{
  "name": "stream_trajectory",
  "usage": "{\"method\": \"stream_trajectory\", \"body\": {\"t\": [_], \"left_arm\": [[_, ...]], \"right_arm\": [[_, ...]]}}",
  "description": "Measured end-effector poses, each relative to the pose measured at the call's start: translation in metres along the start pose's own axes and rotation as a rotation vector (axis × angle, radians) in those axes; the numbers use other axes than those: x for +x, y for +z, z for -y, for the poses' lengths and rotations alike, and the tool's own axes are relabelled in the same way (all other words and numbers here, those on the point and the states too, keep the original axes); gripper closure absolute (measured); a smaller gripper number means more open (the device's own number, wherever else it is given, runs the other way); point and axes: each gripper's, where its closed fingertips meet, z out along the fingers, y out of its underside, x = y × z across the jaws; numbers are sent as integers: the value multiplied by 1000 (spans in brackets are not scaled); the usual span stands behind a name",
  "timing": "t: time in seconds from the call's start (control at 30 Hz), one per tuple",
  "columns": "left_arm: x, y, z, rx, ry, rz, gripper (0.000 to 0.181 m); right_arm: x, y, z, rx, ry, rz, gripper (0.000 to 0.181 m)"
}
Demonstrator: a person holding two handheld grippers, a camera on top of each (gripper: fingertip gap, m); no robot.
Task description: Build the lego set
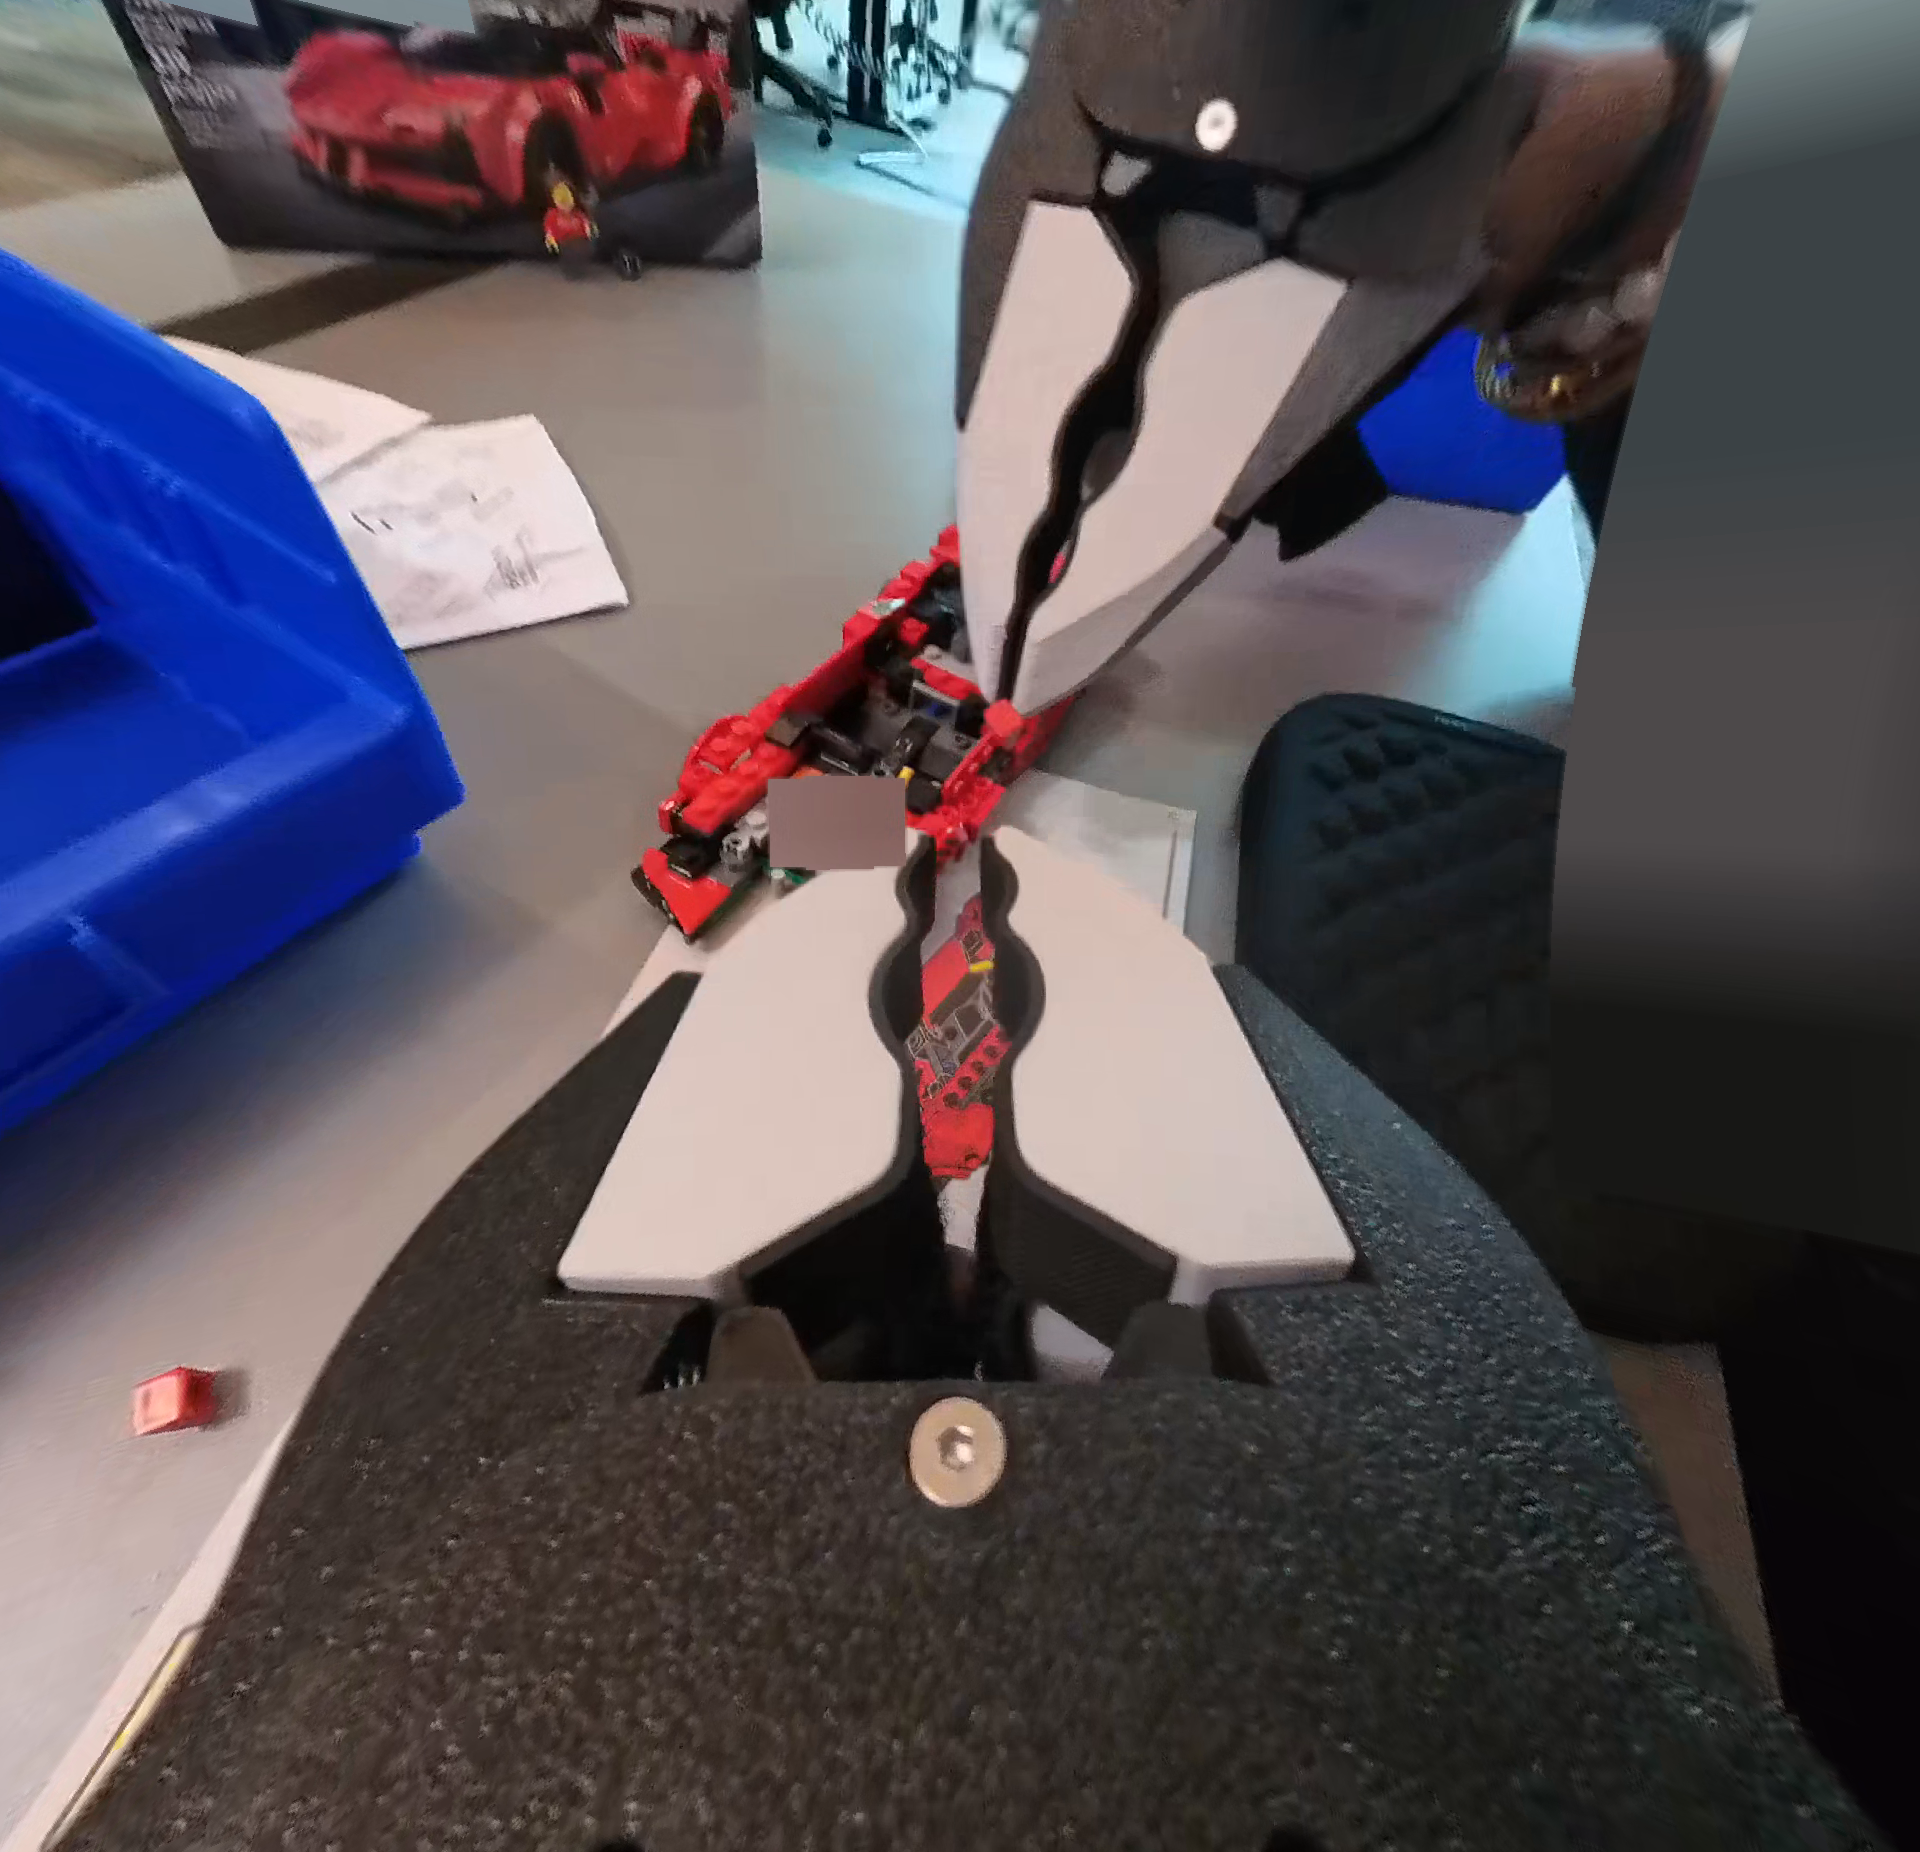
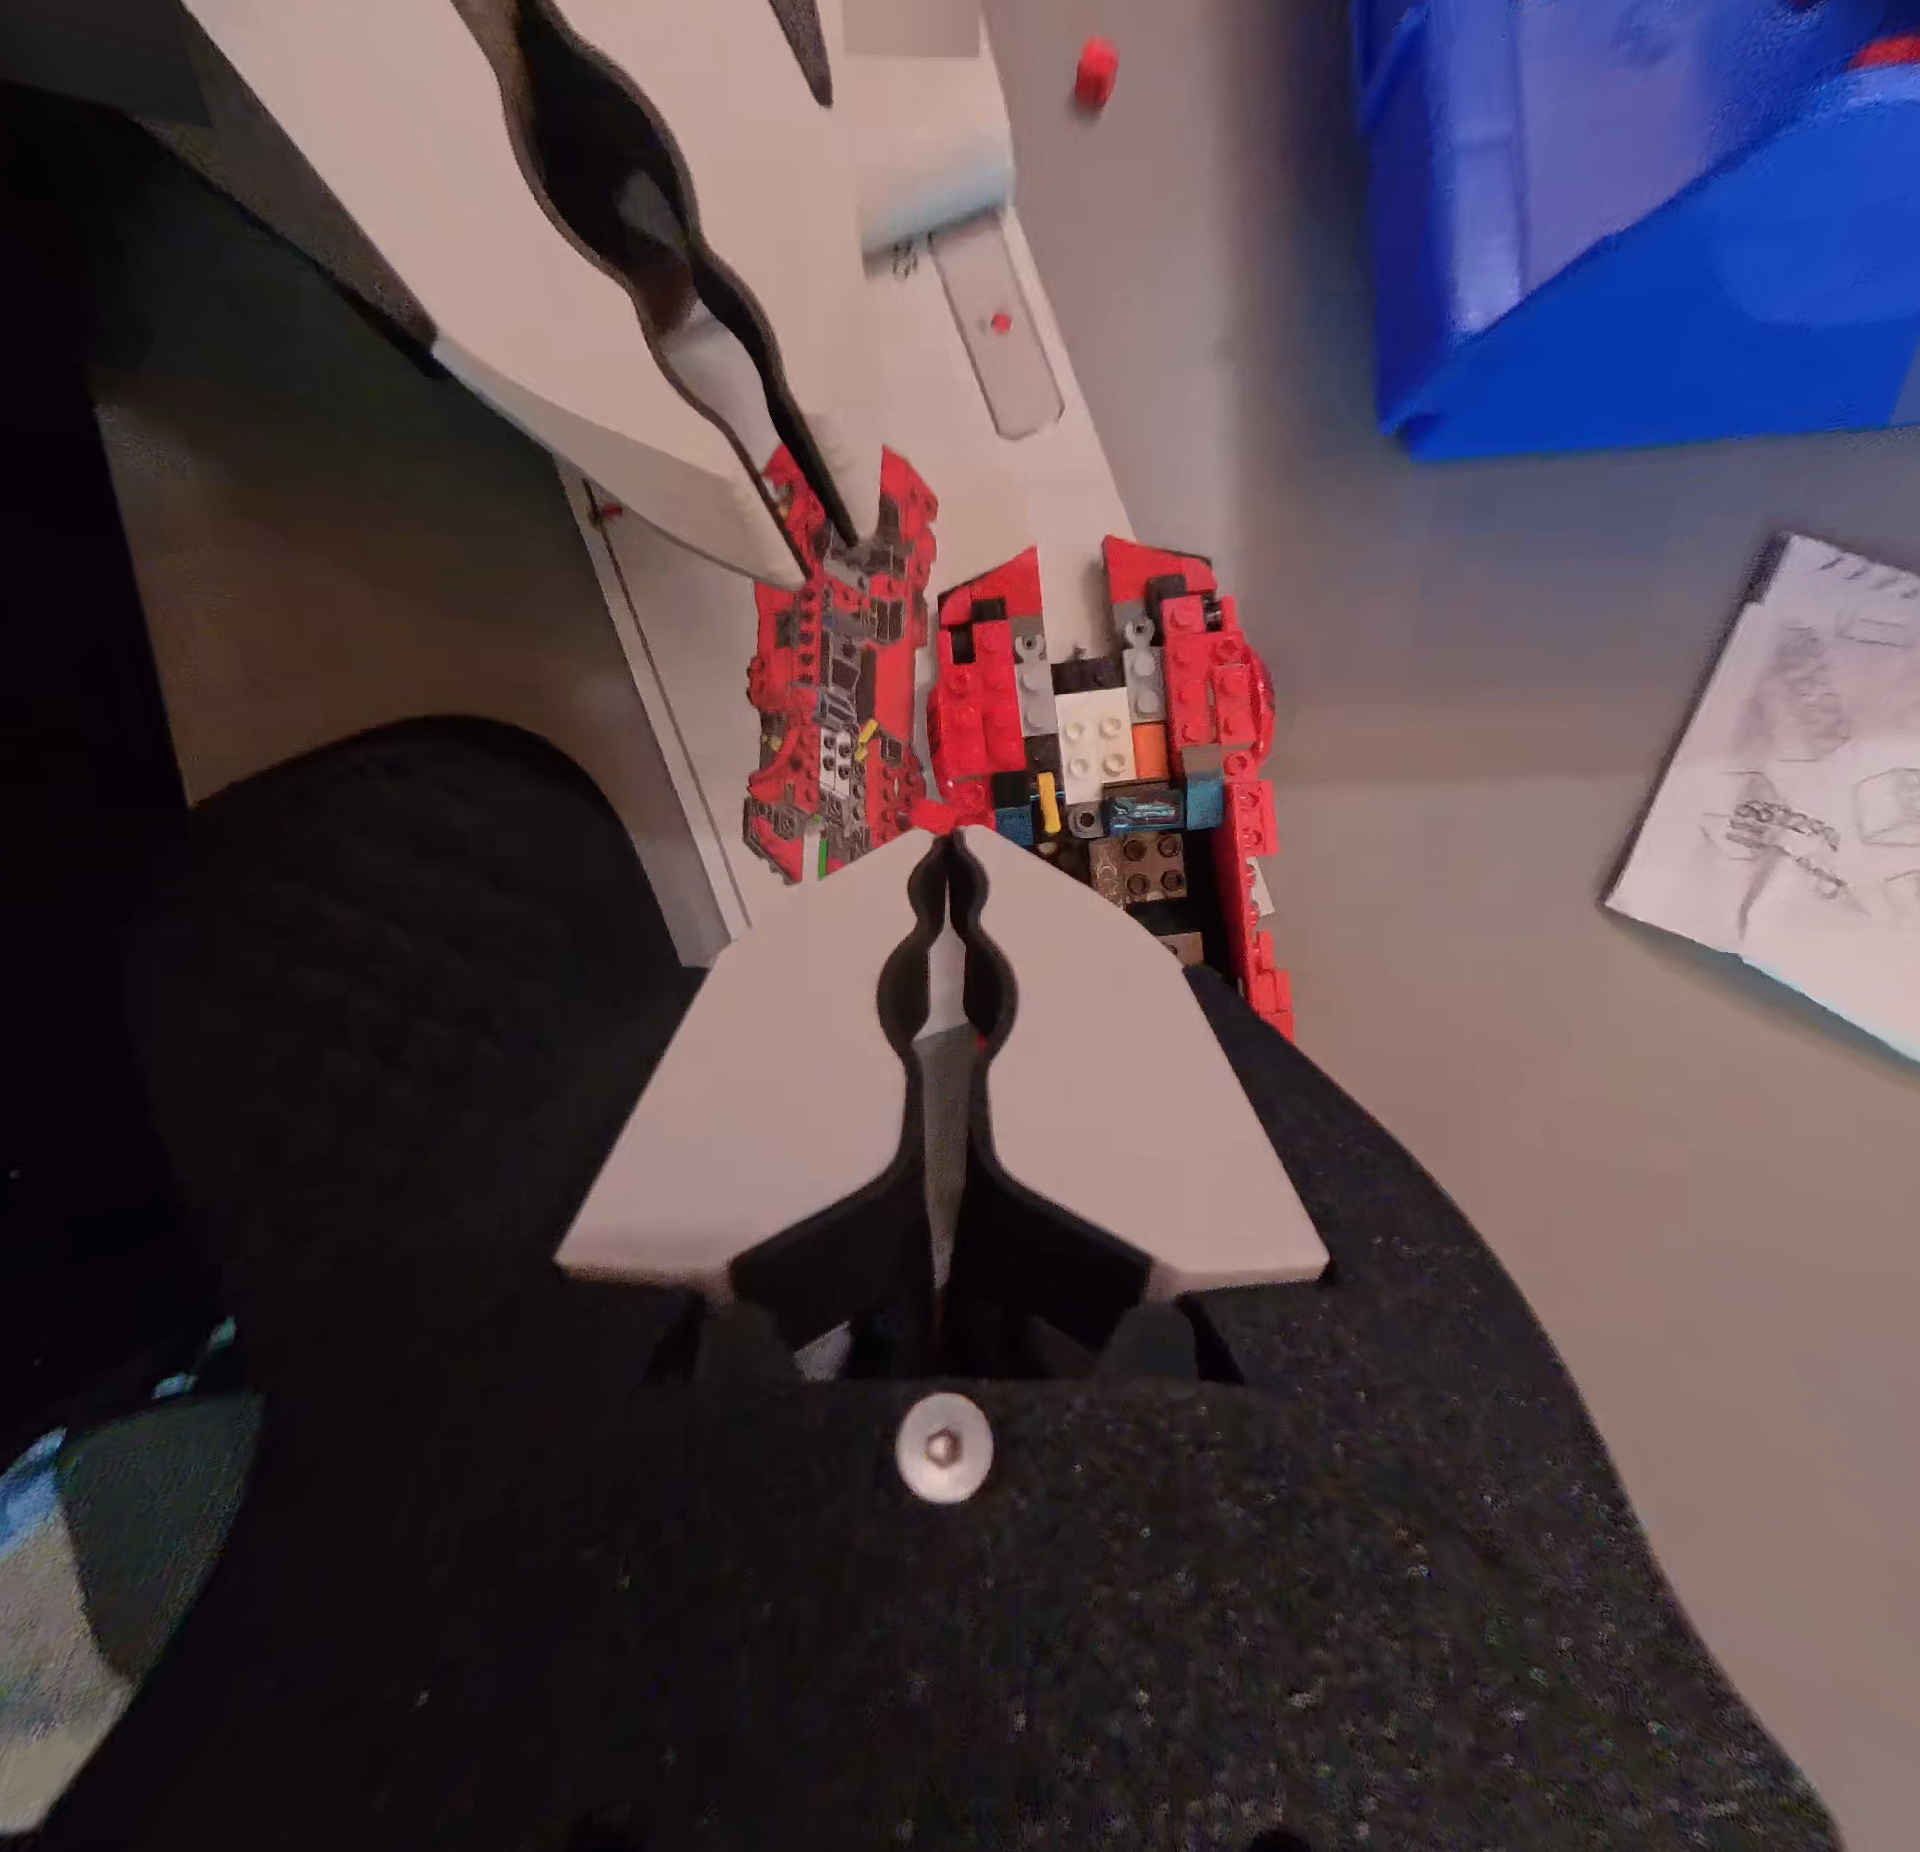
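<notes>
Left gripper, its fingers nearly closed with nothing visibly between them, rests on the open instruction booklet, pointing at a printed picture of the car. Far left stands a blue parts bin with a loose red brick on the grey table in front of it, and a folded paper sheet behind. Centre, the half-built red Lego car lies on the table just beyond the booklet: chassis and side panels are on, but the interior is open, with no roof or wheels visible. Right gripper pinches a small red brick at the car's near side, seemingly about to press it on. At the back, the set's box shows the finished car; much building looks left
</notes>
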Motion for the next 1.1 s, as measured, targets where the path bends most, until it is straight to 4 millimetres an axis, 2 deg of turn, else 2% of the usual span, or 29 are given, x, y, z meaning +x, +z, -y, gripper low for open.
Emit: {"method": "stream_trajectory", "body": {"t": [0.2, 0.4, 1.1], "left_arm": [[-2, 3, -9, -38, -2, 5, 175], [-2, 1, -8, -19, 0, 8, 176], [1, -1, -10, -25, 15, -3, 176]], "right_arm": [[0, 14, -5, -264, -58, 99, 181], [3, 18, -4, -396, -115, 84, 181], [5, 21, -5, -587, -173, 61, 181]]}}
